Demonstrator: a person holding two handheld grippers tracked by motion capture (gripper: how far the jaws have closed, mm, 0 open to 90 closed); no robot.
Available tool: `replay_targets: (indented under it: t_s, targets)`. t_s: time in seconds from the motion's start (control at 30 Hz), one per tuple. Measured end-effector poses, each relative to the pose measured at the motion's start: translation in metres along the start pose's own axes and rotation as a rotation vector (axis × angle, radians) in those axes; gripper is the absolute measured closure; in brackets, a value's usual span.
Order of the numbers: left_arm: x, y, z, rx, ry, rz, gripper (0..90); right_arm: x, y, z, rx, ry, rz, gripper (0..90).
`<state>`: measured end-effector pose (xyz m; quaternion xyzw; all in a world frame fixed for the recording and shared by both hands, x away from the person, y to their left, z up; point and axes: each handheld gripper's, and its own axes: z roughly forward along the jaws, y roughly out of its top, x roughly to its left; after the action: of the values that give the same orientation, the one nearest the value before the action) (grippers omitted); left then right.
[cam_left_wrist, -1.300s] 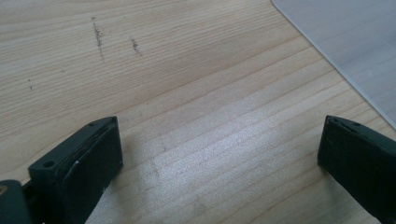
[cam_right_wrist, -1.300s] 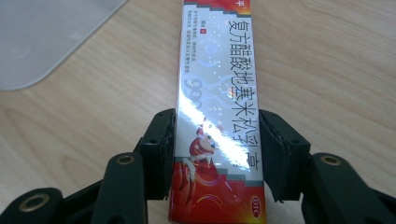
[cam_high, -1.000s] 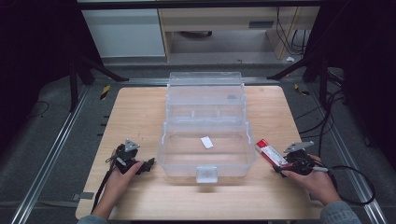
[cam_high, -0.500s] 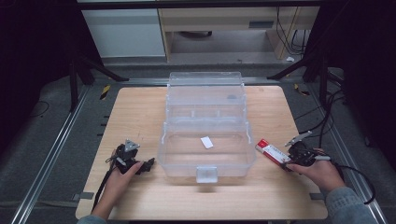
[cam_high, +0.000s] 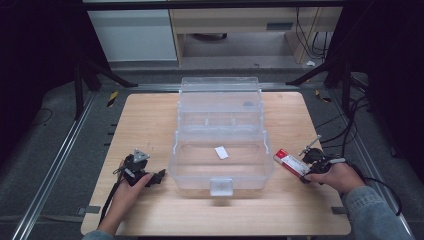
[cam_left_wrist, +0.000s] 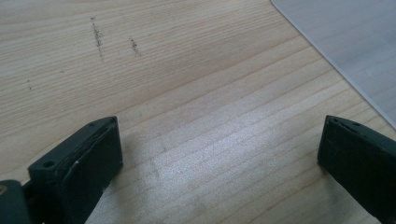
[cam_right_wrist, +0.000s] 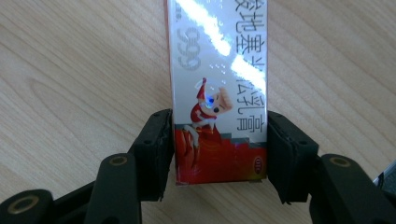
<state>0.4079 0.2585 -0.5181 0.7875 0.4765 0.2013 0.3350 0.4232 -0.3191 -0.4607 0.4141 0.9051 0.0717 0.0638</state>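
Observation:
A small red and silver carton (cam_right_wrist: 218, 84) with printed characters and a cartoon figure lies lengthwise between my right gripper's jaws. My right gripper (cam_right_wrist: 219, 154) is shut on its near end, just over the wood. From above, the carton (cam_high: 289, 162) sits right of the clear plastic box (cam_high: 185, 165), with my right gripper (cam_high: 304, 173) at its outer end. My left gripper (cam_high: 159, 176) rests left of the box, low over the table. Up close, my left gripper (cam_left_wrist: 219, 154) is open wide with bare wood between the jaws.
The clear box has its lid (cam_high: 220, 95) folded back toward the far side, and a small white slip (cam_high: 221, 152) lies inside it. A corner of the box (cam_left_wrist: 345, 42) shows beyond my left gripper. The wooden table (cam_high: 150, 120) is ringed by metal rails and cables.
My right hand and forearm have shifted a little, turning the gripper slightly while it keeps the carton. The left gripper has stayed where it was.

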Motion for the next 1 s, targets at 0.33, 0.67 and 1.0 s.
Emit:
replay_targets:
  t_s: [0.33,0.67,1.0]
  targets:
    - [0.000,0.000,0.000,0.000,0.000,0.000,0.0,-0.002,0.001,0.001,0.039,0.022,-0.011,50.1]
    - [0.000,0.000,0.000,0.000,0.000,0.000,0.0,-0.003,0.000,-0.015,0.003,0.017,-0.036,51.2]
    - [0.000,0.000,0.000,-0.001,0.002,-0.003,0.0,0.003,-0.001,-0.069,-0.114,-0.023,-0.103,51.3]
